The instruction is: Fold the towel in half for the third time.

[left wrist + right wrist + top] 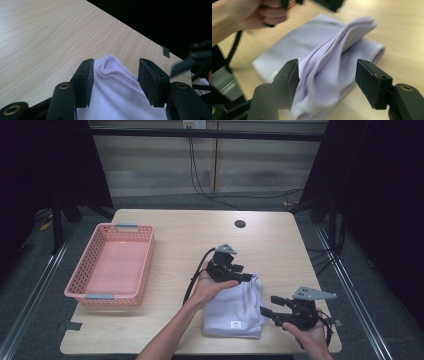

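Folded cloth (235,307) is laid on counter (175,227). Left gripper (243,277) is spread at its far edge, right gripper (268,306) is spread at its near corner; nothing is pinched.

The folded cloth (235,307) lies on the table (270,240) between the grippers; the left gripper (243,278) stands at its far edge, the right gripper (266,308) at its right edge; the basket (95,290) sits well left of both.
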